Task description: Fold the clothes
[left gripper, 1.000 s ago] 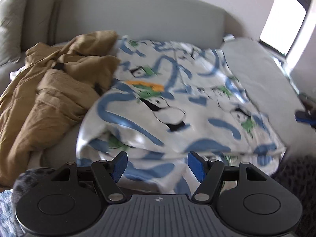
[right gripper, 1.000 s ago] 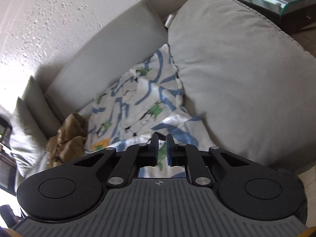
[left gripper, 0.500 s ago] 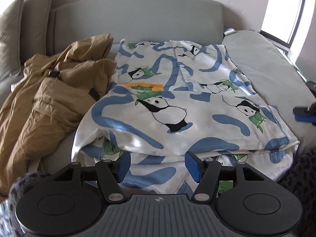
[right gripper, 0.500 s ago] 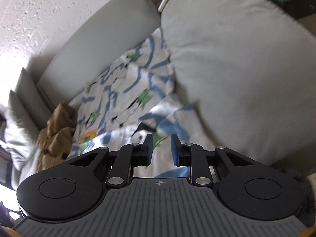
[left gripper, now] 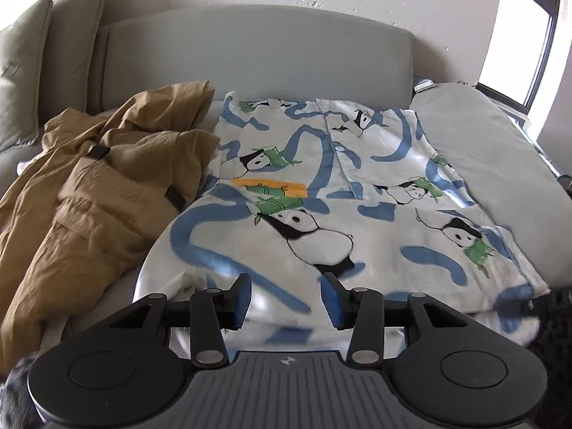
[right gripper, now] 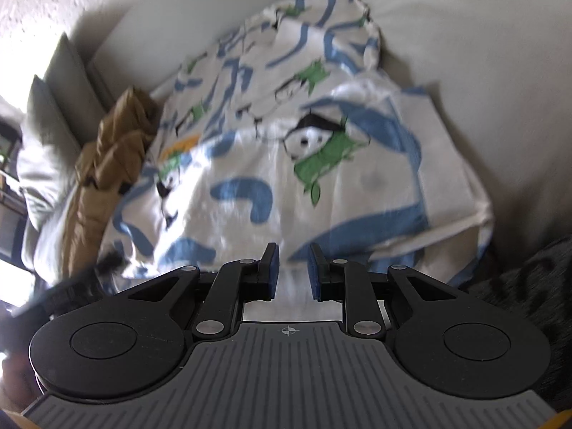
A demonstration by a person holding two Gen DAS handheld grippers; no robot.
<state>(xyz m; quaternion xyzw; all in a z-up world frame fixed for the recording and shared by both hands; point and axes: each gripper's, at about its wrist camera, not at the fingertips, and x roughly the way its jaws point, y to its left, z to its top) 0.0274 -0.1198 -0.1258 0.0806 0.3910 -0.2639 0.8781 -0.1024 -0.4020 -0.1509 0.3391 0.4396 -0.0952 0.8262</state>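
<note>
A white panda-print shirt (left gripper: 321, 193) with blue swirls lies on the grey sofa, its near part folded over itself. It also shows in the right wrist view (right gripper: 286, 136). My left gripper (left gripper: 285, 298) is open and empty, just above the shirt's near edge. My right gripper (right gripper: 290, 270) is open and empty, over the shirt's near right corner. The right gripper's dark tip shows at the shirt's right edge in the left wrist view (left gripper: 527, 304).
A crumpled tan garment (left gripper: 89, 193) lies left of the shirt, touching its edge. The sofa backrest (left gripper: 257, 53) stands behind. A grey cushion (left gripper: 493, 150) lies to the right. Pillows (left gripper: 39, 60) stand at the far left. A dark furry rug (right gripper: 529, 279) is at the near right.
My right gripper has opened and let go of the shirt's corner, then moved in over the fold. My left gripper stayed open and moved in a little. The shirt now lies flatter.
</note>
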